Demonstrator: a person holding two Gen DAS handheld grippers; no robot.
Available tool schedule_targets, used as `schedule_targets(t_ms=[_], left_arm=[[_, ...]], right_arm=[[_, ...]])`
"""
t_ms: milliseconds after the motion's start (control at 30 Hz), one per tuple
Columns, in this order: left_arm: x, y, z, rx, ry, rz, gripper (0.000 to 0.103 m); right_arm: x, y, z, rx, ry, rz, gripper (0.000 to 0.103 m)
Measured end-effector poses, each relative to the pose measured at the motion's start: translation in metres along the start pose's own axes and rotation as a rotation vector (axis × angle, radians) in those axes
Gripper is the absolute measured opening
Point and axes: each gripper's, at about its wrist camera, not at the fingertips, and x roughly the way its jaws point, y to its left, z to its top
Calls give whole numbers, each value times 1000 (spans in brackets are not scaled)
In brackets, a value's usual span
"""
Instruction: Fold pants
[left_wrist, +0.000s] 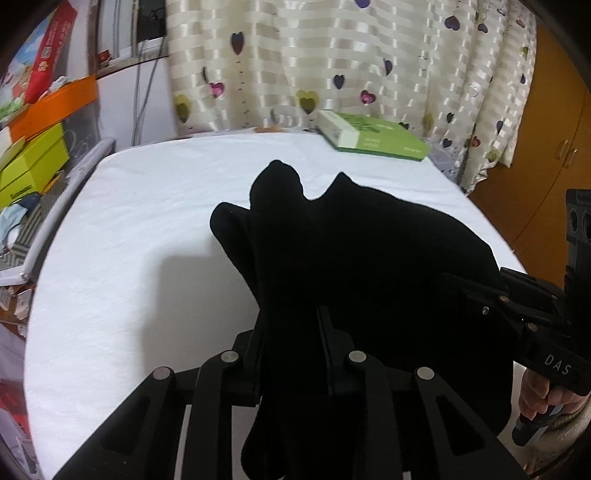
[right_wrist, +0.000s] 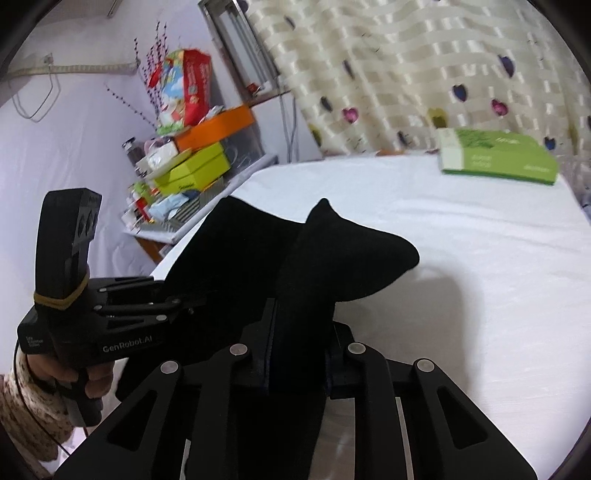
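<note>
Both grippers clamped on black pants (left_wrist: 354, 251): left gripper (left_wrist: 291, 332), right gripper (right_wrist: 303, 332) | cloth raised above white table (left_wrist: 147, 229), bunched between my tools | open white surface ahead | green box (left_wrist: 373, 136) at far edge by curtain (left_wrist: 332, 55)

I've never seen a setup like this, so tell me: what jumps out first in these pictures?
First the black pants, bunched and lifted over the white bed, pinched at once by the left tongs and the right tongs, each shut on the cloth. Next, the heart-patterned curtain behind the bed, with a green box lying at the bed's far edge.
</note>
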Motion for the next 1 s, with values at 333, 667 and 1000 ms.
schedule_targets(t_ms=[333, 667, 1000], left_arm=[[26, -68, 26, 15, 5, -94, 25], [59, -103, 32, 41, 27, -82, 30], [64, -91, 23, 40, 47, -20, 56]], right_arm=[[-40, -55, 11, 19, -31, -116, 20], [-43, -115, 1, 100, 20, -179, 20], [-26, -131, -11, 111, 79, -244, 38]])
